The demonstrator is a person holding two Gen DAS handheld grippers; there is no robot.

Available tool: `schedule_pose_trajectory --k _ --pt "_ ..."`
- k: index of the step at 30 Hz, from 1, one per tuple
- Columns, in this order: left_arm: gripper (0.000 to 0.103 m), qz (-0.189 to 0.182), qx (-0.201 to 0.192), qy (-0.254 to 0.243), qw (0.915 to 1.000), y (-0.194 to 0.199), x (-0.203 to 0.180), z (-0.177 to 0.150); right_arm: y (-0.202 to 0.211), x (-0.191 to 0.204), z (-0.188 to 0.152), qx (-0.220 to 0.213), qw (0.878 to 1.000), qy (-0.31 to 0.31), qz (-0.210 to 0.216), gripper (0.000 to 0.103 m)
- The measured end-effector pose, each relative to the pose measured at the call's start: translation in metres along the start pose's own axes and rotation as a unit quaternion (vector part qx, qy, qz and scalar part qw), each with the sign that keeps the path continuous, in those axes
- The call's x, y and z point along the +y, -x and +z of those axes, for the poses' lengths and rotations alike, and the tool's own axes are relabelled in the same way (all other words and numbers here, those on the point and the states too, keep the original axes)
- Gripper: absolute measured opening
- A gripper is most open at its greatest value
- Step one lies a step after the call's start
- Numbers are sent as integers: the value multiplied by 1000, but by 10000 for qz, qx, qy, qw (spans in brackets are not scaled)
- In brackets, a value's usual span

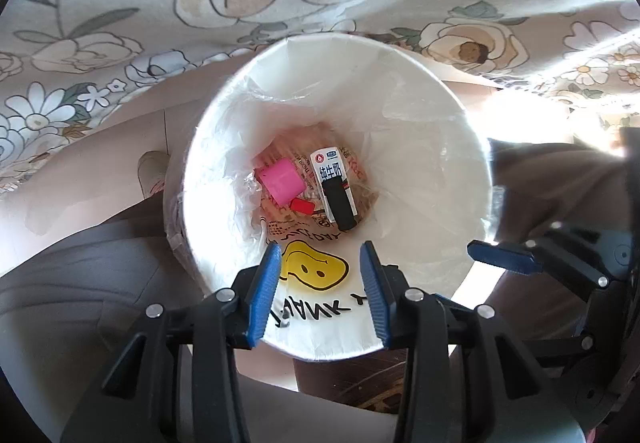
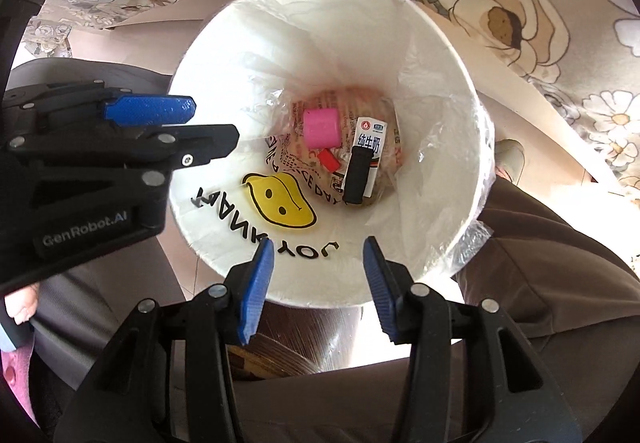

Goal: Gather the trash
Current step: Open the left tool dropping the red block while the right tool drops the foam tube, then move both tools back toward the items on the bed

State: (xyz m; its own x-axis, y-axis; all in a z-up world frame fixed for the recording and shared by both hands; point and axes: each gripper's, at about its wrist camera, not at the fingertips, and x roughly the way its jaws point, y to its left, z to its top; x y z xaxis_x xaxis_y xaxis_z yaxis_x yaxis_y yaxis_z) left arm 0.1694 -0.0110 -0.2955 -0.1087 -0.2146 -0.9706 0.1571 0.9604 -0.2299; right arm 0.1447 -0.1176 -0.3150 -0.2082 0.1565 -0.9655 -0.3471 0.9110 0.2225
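A round bin lined with a white plastic bag stands below both grippers; the bag bears a yellow smiley print. At its bottom lie a pink block, a small red piece and a white and black milk carton. My left gripper is open and empty over the bin's near rim. My right gripper is open and empty over the near rim too. Each shows in the other's view.
A floral cloth hangs behind the bin. Pale floor lies to the left, with a shoe beside the bin. A person's brown trouser leg is close on the right.
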Motion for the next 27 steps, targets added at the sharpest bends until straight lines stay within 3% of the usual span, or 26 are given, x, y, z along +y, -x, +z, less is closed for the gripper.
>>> schedule_pose_trajectory --k 4,7,13,18,27 --pt "45 -25 -351 -183 9992 33 -4 -12 24 6 -14 -141 9996 205 -119 48" --pt "53 -106 -679 -147 9975 60 -2 -21 44 10 -23 -271 9991 297 -150 48" --pt "56 -2 -1143 -255 9931 102 -11 -31 86 15 -32 -571 9969 432 -328 48" --pt "65 185 -1681 -343 9850 147 -18 -39 127 21 -35 -955 9933 539 -369 50" --pt "70 355 -2477 -248 9679 218 -22 -40 208 42 -40 -1809 9785 763 -632 50"
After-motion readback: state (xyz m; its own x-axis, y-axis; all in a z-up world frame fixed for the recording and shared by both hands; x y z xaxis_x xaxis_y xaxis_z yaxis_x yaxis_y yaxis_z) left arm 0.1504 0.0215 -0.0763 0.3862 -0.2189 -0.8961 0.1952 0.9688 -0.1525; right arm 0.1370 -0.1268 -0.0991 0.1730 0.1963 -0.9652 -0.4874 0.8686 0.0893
